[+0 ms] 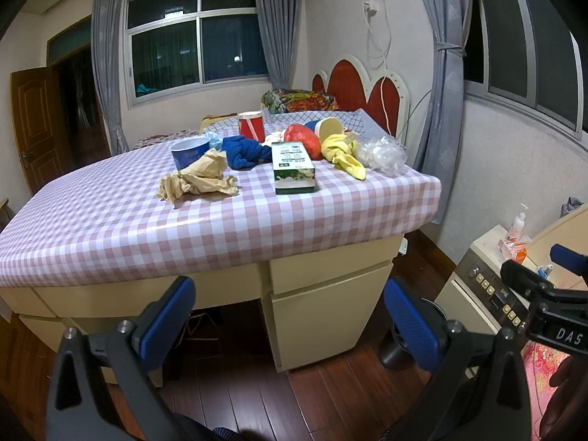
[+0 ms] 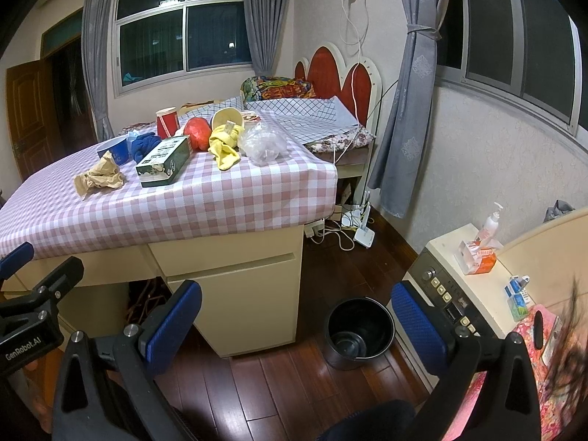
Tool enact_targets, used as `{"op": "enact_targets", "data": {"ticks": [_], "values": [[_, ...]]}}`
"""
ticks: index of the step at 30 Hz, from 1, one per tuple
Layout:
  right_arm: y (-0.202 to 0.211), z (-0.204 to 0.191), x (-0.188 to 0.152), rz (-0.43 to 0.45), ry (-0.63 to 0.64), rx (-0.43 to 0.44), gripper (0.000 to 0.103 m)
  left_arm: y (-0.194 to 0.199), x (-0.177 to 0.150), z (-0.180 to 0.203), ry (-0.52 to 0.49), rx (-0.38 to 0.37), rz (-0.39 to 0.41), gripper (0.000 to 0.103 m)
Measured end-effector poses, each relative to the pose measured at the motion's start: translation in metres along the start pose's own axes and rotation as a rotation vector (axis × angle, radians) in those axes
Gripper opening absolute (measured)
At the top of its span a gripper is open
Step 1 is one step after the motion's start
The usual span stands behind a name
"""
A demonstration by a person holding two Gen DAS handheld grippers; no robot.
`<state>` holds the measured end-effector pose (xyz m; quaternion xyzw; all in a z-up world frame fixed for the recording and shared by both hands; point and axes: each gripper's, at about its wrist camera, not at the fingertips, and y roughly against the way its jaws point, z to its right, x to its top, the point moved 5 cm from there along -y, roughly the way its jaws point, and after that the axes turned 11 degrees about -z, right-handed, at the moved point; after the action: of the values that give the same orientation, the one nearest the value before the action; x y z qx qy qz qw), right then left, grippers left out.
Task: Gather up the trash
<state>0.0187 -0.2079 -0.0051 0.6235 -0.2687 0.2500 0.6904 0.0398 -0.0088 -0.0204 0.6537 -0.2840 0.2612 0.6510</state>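
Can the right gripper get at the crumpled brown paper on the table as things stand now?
Probably yes. The right gripper is open and empty, and the brown paper lies near the table's front edge with nothing before it. It must first rise from below table height.

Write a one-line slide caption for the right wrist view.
Open right gripper held low before a checkered table strewn with trash, an empty black bin waiting on the wooden floor beside the cabinet.

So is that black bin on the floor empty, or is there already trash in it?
Empty, as far as it shows: the right wrist view looks into the black bin and only its bare dark bottom is visible, no trash.
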Motion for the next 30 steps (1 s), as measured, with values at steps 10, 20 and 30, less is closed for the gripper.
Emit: {"op": "enact_targets", "data": {"ticks": [10,20,30], "values": [[0.0022,0.0000,-0.0016,0.006,0.003,0.001,0.103,0.0031,0.0022,0.0020,-0.003,0.001,0.009,0.103],[0.0049,0.0005,0.0000,0.008,0.000,0.003,0.103,0.0046,0.0018,0.0016,-0.006,-0.007,0.012,0.103],[0.0061,0.0013,0.0004,0.010,-0.001,0.004,0.103,0.0063,0.0010,0.0034,-0.012,-0.005,0.015,0.103]]}}
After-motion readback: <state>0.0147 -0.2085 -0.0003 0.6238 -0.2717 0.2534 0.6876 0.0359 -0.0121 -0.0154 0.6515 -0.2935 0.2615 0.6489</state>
